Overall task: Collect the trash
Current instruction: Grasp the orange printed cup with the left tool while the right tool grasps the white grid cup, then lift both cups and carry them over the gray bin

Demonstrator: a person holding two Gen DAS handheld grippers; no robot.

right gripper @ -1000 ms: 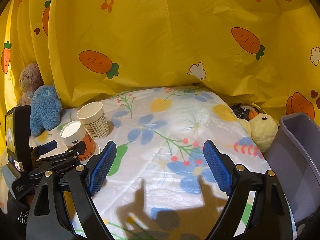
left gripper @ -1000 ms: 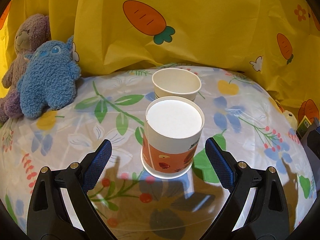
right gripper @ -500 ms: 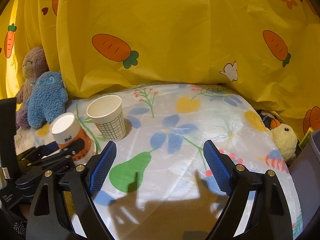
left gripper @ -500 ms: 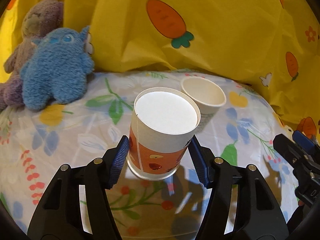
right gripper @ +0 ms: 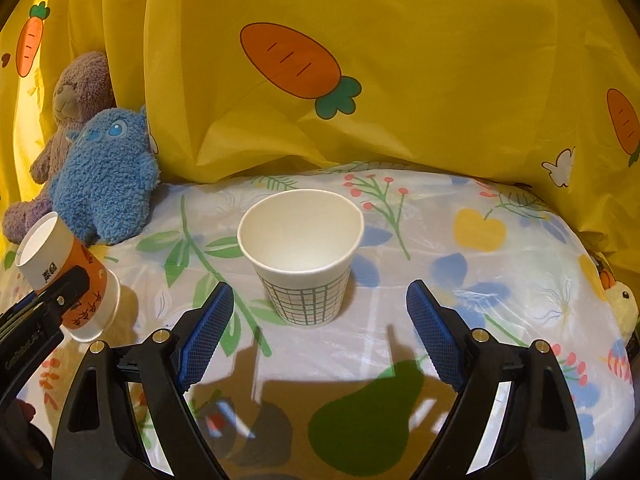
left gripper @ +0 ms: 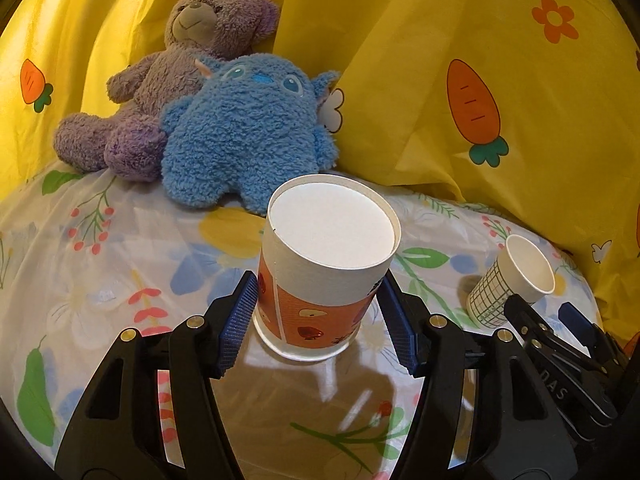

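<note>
Two paper cups: the left hand-held gripper (left gripper: 322,326) clamps the inverted orange cup (left gripper: 320,276) at lower centre, and the gridded cup (right gripper: 302,254) stands mid-frame between the right hand-held gripper's (right gripper: 318,334) wide-open pads. Two plush toys, a blue monster (left gripper: 248,132) and a purple bear (left gripper: 160,76), sit upper left on the floral-covered table (right gripper: 460,280) against a yellow carrot-print curtain (right gripper: 400,60).

Ahead of your right gripper (right gripper: 316,332), the floral tablecloth (right gripper: 460,280) carries a checked paper cup (right gripper: 302,256); plush toys (right gripper: 102,176) sit far-left.

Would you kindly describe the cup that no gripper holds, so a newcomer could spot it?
Start at the floral tablecloth before the yellow curtain. Mid-table, ahead of the open right gripper, stands an upright paper cup. Its green grid sets it apart from the orange cup.
</note>
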